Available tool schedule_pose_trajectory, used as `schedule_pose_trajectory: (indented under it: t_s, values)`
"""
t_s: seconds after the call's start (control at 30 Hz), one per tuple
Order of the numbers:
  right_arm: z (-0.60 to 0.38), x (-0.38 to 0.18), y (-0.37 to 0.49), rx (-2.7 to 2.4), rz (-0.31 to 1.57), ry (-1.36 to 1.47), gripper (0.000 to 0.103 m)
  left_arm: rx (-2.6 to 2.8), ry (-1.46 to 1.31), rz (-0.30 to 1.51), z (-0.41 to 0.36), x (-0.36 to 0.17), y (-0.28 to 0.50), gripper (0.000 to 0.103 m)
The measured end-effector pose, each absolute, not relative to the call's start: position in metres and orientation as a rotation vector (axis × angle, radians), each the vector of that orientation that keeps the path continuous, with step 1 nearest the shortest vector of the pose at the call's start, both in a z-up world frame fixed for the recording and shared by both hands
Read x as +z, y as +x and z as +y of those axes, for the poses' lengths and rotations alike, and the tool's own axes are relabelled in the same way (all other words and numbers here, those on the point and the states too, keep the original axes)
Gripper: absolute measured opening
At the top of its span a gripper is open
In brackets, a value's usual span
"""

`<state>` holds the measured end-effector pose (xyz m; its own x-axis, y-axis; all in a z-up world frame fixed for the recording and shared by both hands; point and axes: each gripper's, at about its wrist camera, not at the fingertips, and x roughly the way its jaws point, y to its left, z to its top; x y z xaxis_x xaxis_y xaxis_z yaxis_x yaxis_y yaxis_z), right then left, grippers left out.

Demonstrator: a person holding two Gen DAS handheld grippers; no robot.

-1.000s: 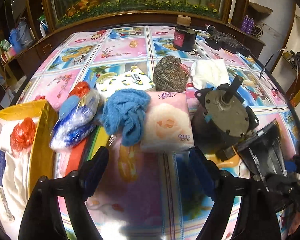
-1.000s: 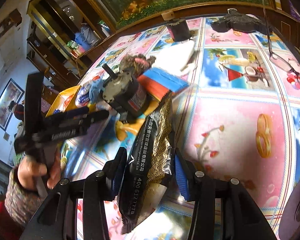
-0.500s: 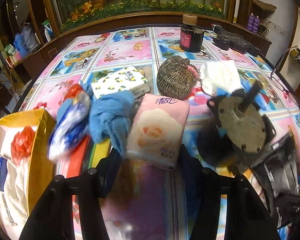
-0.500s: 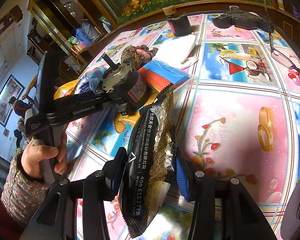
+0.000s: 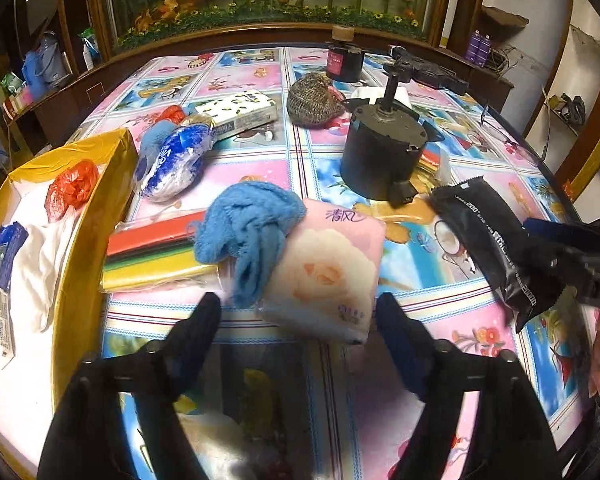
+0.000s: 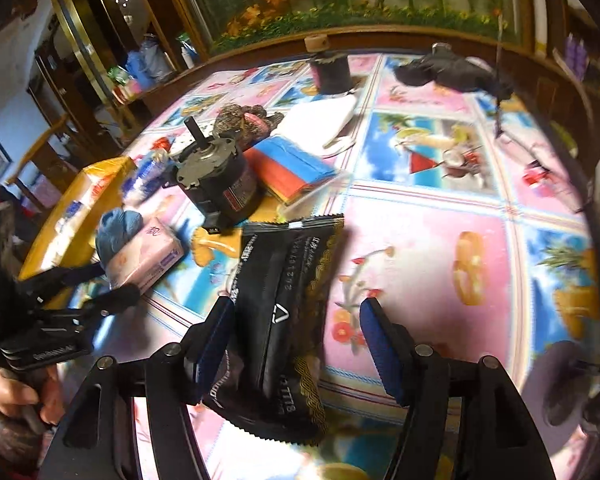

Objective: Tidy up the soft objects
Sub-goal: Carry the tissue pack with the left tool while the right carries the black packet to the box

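Observation:
A pink tissue pack (image 5: 328, 272) lies tilted on the table with a blue cloth (image 5: 248, 236) draped over its left side. My left gripper (image 5: 298, 320) straddles the pack's near end. Its jaws are opening, and the pads stand clear of the pack. A black snack packet (image 6: 284, 292) lies flat between the fingers of my right gripper (image 6: 296, 332). Those jaws are opening too, with the right pad well off the packet. At the left stands a yellow box (image 5: 88, 216) holding a white cloth and a red bag.
A heavy black motor (image 5: 384, 152) stands just beyond the pack. A coloured paper pack (image 5: 152, 256) lies left of the cloth. Farther back are a blue-white bag (image 5: 176, 160), a patterned tissue box (image 5: 240, 114), a knitted hat (image 5: 312, 100) and a dark jar (image 5: 344, 60).
The left jaws narrowed around the pink pack, then spread wide again; pack and cloth now sit nearer and away from the motor. The right jaws widened off the black packet.

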<state>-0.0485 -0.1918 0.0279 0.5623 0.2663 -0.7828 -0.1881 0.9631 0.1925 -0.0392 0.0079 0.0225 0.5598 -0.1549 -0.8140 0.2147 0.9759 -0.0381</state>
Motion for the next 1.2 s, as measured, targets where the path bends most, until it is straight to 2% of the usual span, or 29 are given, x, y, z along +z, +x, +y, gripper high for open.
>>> schedule_pose_trajectory:
  t_s: [0.07,0.13,0.2,0.23,0.27,0.3,0.33,0.5,0.8,1.2]
  values:
    - [-0.182,0.028,-0.051,0.250,0.940,0.058,0.072,-0.206,0.110,0.938,0.001,0.023,-0.035,0.087]
    - [-0.170,0.024,-0.048,0.205,0.958,-0.004,0.079,-0.188,0.163,0.940,-0.005,0.020,-0.029,0.087]
    - [-0.160,0.019,-0.046,0.202,0.970,-0.035,0.079,-0.174,0.189,0.938,-0.008,0.015,-0.024,0.087]
    - [-0.156,0.015,-0.045,0.196,0.977,-0.050,0.074,-0.169,0.191,0.939,-0.008,0.013,-0.022,0.086]
    - [-0.154,0.013,-0.045,0.181,0.971,-0.064,0.064,-0.179,0.186,0.935,-0.008,0.012,-0.023,0.084]
    - [-0.154,0.014,-0.047,0.152,0.952,-0.086,0.045,-0.191,0.181,0.927,-0.007,0.013,-0.024,0.066]
    - [-0.158,0.016,-0.047,0.150,0.945,-0.067,0.042,-0.196,0.179,0.919,-0.006,0.014,-0.026,0.057]
    - [-0.159,0.021,-0.058,0.161,0.878,-0.029,0.041,-0.187,0.171,0.885,-0.005,0.019,-0.035,0.056]
    - [-0.142,0.044,-0.081,0.255,0.682,-0.055,0.041,-0.100,0.180,0.656,-0.001,0.051,-0.065,0.056]
    - [-0.140,0.045,-0.080,0.290,0.669,-0.007,0.041,-0.120,0.134,0.603,0.015,0.066,-0.087,0.056]
